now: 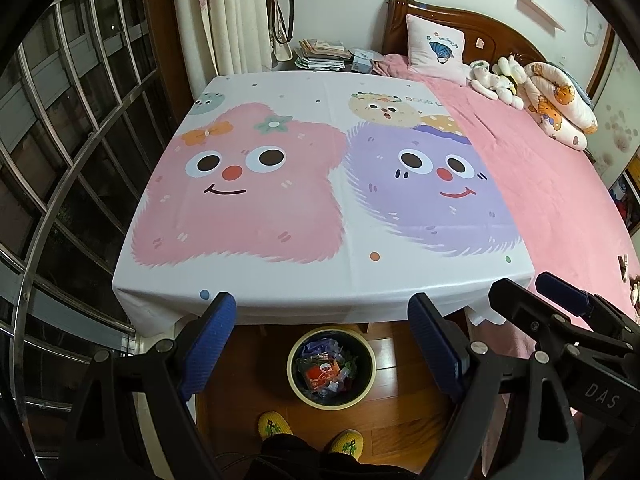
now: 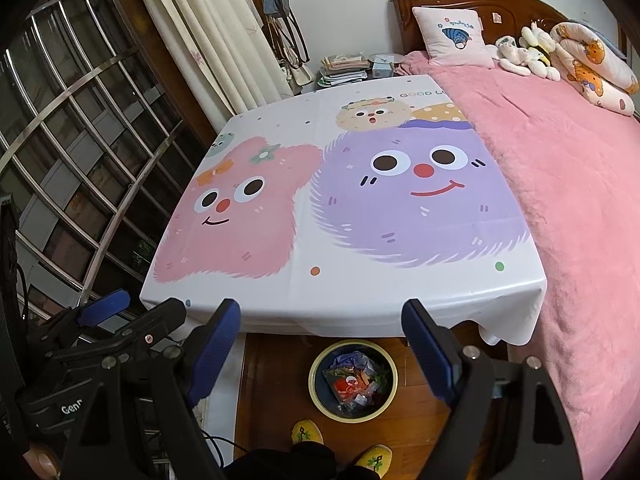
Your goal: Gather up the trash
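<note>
A round bin (image 1: 331, 399) with a cream rim stands on the wood floor under the table's near edge, and it holds several pieces of trash (image 1: 326, 372), wrappers in red, blue and clear plastic. It also shows in the right wrist view (image 2: 353, 416) with the trash (image 2: 354, 380) inside. My left gripper (image 1: 322, 312) is open and empty, held above the bin at the table's near edge. My right gripper (image 2: 322, 314) is open and empty beside it, and it shows at the right of the left wrist view (image 1: 532, 288). The left gripper shows at the lower left of the right wrist view (image 2: 140, 308).
The table carries a cartoon tablecloth (image 1: 320, 200) with pink and purple faces. A bed with a pink blanket (image 1: 560, 200) adjoins it on the right. A barred window (image 1: 60, 160) is on the left. Yellow slippers (image 1: 276, 426) stand by the bin.
</note>
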`<state>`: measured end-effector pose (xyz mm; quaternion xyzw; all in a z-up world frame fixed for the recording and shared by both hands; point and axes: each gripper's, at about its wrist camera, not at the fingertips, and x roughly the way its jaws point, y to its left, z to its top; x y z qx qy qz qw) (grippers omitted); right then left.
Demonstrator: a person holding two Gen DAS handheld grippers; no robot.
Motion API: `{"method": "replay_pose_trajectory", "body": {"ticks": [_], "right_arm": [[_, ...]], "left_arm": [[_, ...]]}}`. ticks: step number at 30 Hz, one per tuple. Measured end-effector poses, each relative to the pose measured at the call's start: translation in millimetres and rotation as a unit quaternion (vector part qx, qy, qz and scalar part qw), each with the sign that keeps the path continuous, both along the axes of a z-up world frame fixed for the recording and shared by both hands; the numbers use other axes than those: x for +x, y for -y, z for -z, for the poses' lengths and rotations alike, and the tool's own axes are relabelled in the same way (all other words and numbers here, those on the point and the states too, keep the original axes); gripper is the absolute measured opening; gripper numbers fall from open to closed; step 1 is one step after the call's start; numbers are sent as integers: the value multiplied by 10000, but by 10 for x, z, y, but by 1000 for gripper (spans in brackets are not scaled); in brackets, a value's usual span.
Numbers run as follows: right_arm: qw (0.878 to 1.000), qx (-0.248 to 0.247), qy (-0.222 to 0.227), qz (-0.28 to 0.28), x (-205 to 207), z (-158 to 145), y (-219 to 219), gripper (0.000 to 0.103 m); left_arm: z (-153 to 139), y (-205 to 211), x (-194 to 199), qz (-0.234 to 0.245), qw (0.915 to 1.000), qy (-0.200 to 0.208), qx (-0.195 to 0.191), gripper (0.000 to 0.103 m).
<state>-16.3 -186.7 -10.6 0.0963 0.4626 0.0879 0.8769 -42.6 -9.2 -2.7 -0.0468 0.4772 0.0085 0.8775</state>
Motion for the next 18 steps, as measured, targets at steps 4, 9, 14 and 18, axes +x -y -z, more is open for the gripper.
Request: {"method": "replay_pose_trajectory", "body": {"ticks": [4, 9, 14, 18], "right_arm": [[10000, -14, -8, -27, 3, 18, 25, 83], [10000, -34, -28, -39, -2, 43, 27, 83], [10000, -54, -46, -49, -9, 52, 18, 83], [9999, -66, -53, -70, -6, 56, 4, 83]], "left_arm": [[23, 10, 18, -25, 10000, -31, 11, 86], [55, 13, 10, -37, 10000, -70, 0, 86], [67, 9, -5, -43, 10000, -88, -2, 86], [77, 9, -21, -44, 9999, -95, 0, 86]]}}
